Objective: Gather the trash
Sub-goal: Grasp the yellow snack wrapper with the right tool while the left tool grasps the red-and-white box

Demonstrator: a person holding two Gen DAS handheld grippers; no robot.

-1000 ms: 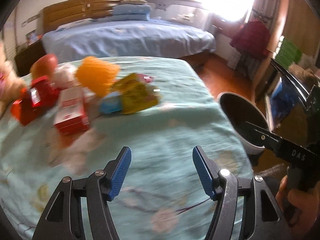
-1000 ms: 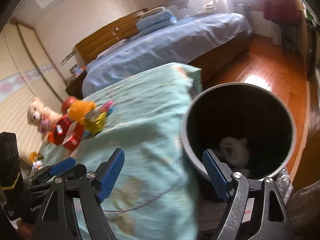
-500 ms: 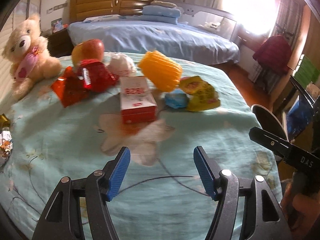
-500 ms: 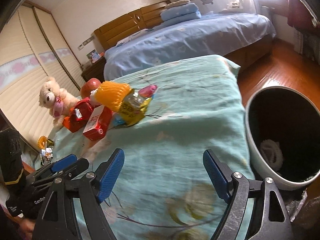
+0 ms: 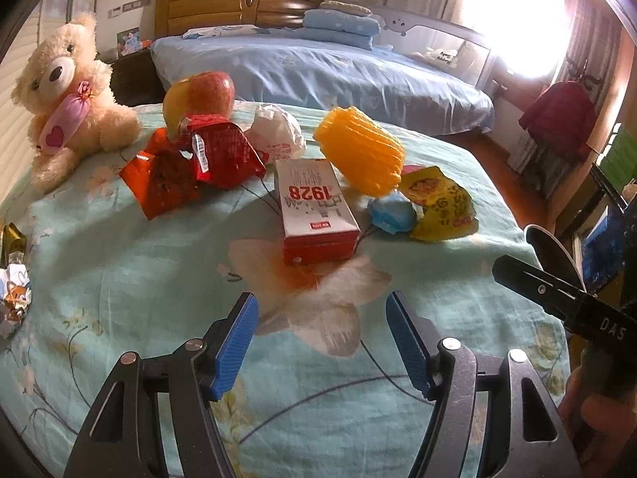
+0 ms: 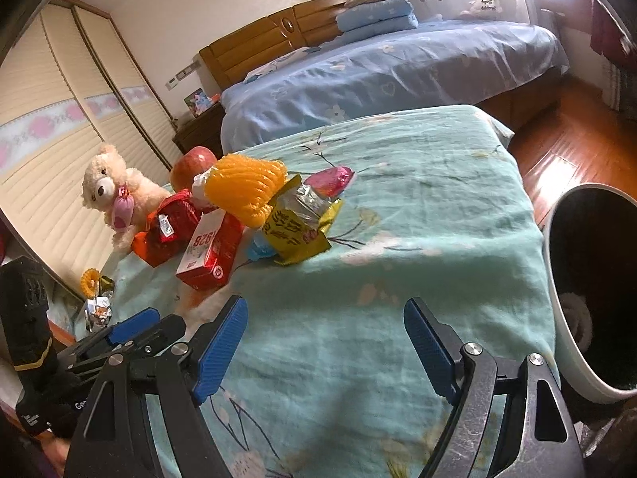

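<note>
Trash lies in a heap on the teal floral bedspread (image 5: 159, 279): a red and white box marked 1928 (image 5: 314, 209) (image 6: 207, 253), red wrappers (image 5: 191, 165) (image 6: 167, 225), an orange foam net (image 5: 360, 155) (image 6: 249, 185), a yellow snack bag (image 5: 442, 205) (image 6: 296, 225), a small blue wrapper (image 5: 392, 213), a white crumpled bag (image 5: 276, 133) and a pink wrapper (image 6: 330, 179). My left gripper (image 5: 321, 332) is open and empty, a short way in front of the box. My right gripper (image 6: 325, 336) is open and empty over bare bedspread. The bin (image 6: 593, 286) stands at the right, something white inside.
A teddy bear (image 5: 67, 95) (image 6: 117, 195) and an apple (image 5: 201, 97) (image 6: 191, 167) sit behind the heap. Foil scraps (image 5: 14, 286) (image 6: 97, 306) lie at the left edge. A blue bed (image 5: 318, 75) and wooden floor (image 6: 565, 151) lie beyond.
Both views have swung left, away from the bin and onto the trash heap. The box now sits nearly ahead of my left gripper. Both grippers stay open and empty.
</note>
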